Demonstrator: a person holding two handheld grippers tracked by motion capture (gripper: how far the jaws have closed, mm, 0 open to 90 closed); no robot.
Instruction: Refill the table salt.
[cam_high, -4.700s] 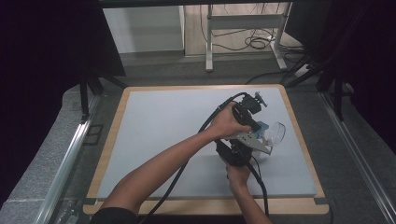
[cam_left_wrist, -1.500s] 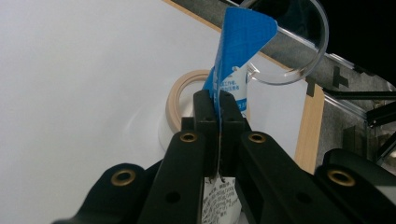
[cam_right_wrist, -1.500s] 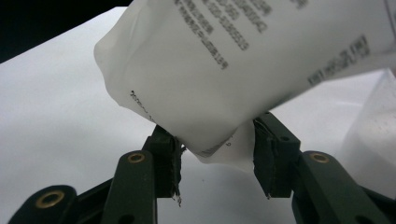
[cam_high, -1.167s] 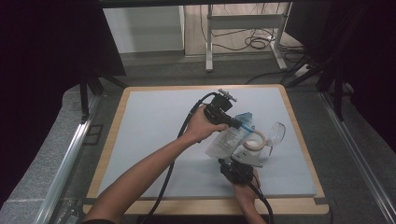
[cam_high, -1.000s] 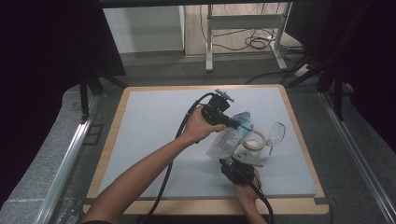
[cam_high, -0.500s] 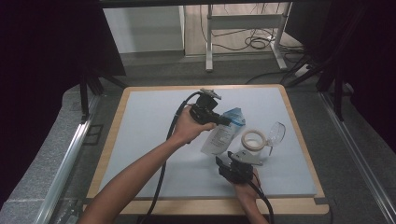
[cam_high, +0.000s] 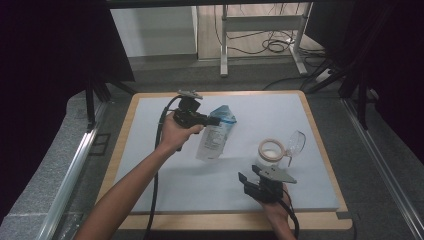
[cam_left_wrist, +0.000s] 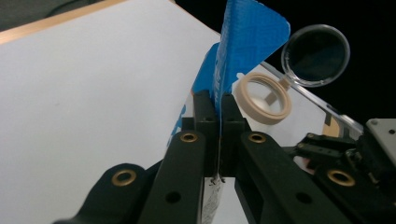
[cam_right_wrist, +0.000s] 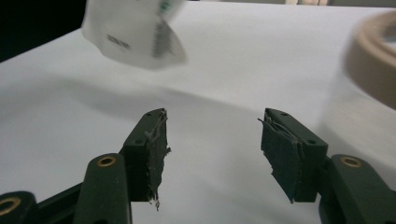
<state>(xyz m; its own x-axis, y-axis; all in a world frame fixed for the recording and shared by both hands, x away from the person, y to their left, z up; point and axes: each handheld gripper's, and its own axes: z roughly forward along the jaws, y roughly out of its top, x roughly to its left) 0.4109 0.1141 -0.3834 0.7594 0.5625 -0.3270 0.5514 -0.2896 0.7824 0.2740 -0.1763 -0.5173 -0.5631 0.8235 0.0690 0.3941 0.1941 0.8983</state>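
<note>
A pouch (cam_high: 214, 136) with a blue top and a clear printed body hangs over the white mat (cam_high: 300, 112). My left gripper (cam_high: 215, 121) is shut on its blue top edge; in the left gripper view the jaws (cam_left_wrist: 218, 105) pinch the blue fold (cam_left_wrist: 247, 37). A clear jar with a beige rim (cam_high: 272, 149) stands to the right, its round lid (cam_high: 296, 142) hinged open. My right gripper (cam_high: 251, 180) is near the front edge, below the jar. Its jaws (cam_right_wrist: 212, 140) have just been opening and nothing is between them. The pouch (cam_right_wrist: 135, 32) shows blurred beyond them.
The mat lies on a wooden-edged board (cam_high: 225, 220). Metal rails (cam_high: 70, 175) run along both sides. A table frame and cables (cam_high: 270, 45) lie on the floor beyond. In the left gripper view the jar rim (cam_left_wrist: 264, 98), lid (cam_left_wrist: 317, 56) and right gripper (cam_left_wrist: 345, 163) appear at the right.
My left gripper has carried the pouch to the left, away from the jar. The right gripper's jaws stand wider apart than before.
</note>
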